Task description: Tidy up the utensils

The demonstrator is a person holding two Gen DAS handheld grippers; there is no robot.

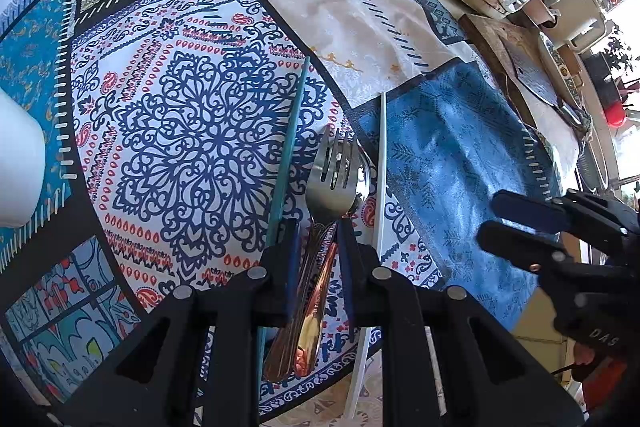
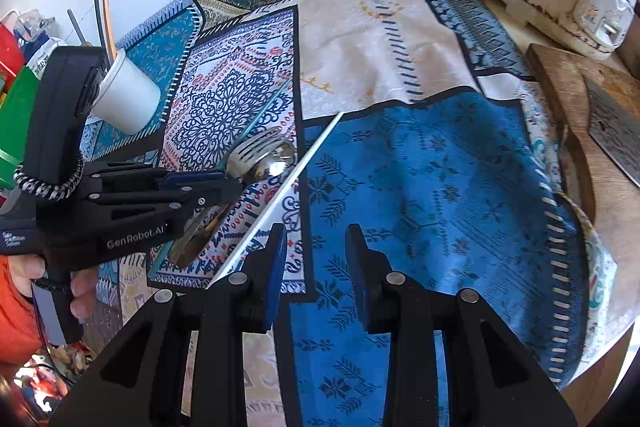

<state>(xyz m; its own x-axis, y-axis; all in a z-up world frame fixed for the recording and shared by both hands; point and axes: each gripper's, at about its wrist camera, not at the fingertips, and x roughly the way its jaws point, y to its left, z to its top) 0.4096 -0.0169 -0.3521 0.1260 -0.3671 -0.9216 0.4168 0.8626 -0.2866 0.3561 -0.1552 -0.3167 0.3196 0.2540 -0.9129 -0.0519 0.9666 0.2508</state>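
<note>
Left hand-held gripper [image 1: 318, 227]: its two fingers stand on both sides of the handles of the fork [image 1: 326, 163] and the spoon [image 1: 362, 175], low over the cloth. The handles pass between the blue pads, but I cannot tell whether the pads already press on them.
Fork and spoon: they lie together, the fork on top of the spoon, heads pointing away from the left hand-held gripper, on the white and blue patterned part of the tablecloth [image 1: 192, 131].
Right hand-held gripper [image 2: 316, 255]: fingers apart and holding nothing; it hangs above the plain blue part of the cloth, just beside the white chopstick [image 2: 280, 191].
Chopsticks: the teal chopstick [image 1: 290, 139] lies on the left of the fork, the white one on the right of the spoon. Both are loose on the worktop and well apart from each other.
White cup [image 2: 126, 93]: it stands at the far left of the cloth and already holds some long sticks; probably it is the container for the utensils, but this is only my judgement.
Done: it seems that fork and spoon are gathered into one pair.
Left to do: to carry this pair to its place, and to collect the two chopsticks.
</note>
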